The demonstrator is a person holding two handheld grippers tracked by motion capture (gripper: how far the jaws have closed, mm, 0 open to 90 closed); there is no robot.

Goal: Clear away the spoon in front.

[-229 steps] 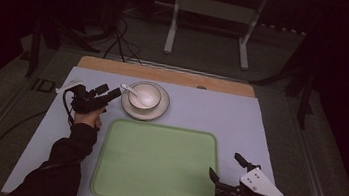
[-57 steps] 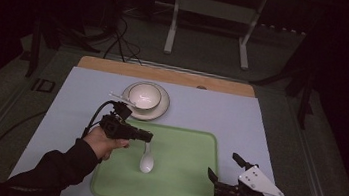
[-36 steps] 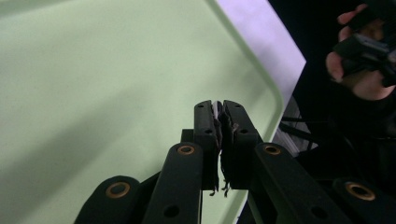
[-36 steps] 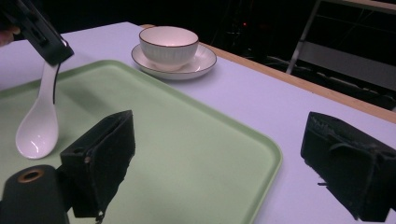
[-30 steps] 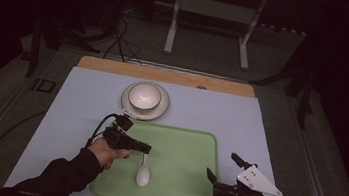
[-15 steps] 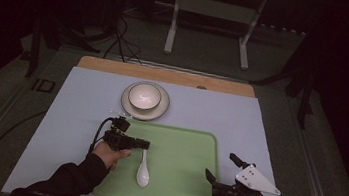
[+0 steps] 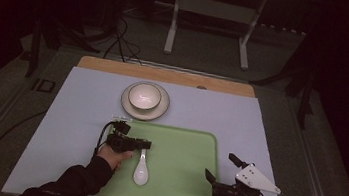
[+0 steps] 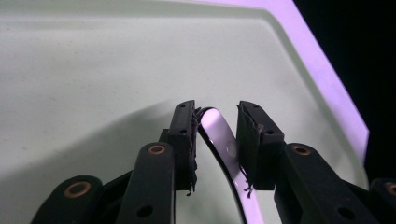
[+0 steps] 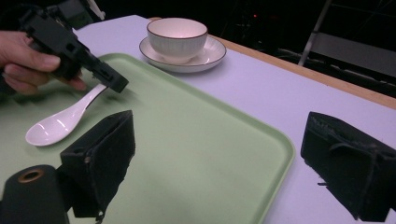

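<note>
A white ceramic spoon (image 7: 141, 172) lies on the green tray (image 7: 181, 149), bowl end toward the front edge. My left gripper (image 7: 145, 145) is low over the spoon's handle. In the left gripper view the handle (image 8: 219, 137) sits between the jaws of that gripper (image 8: 215, 112), which have just been opening, and a gap shows beside it. The right gripper view has the spoon (image 9: 60, 122) flat on the tray (image 9: 187, 140) under the left gripper (image 9: 112, 84). My right gripper (image 7: 219, 165) rests open at the tray's front right corner, holding nothing.
A white bowl (image 7: 144, 96) sits on a saucer (image 7: 158, 111) just beyond the tray's far edge; the right gripper view also has the bowl (image 9: 177, 35). A lilac mat (image 7: 84, 117) covers the table, with a wooden strip (image 7: 165, 74) along its back.
The left gripper came down with the spoon onto the tray, and its jaws have parted around the handle. The spoon now rests flat. The right gripper has stayed put.
</note>
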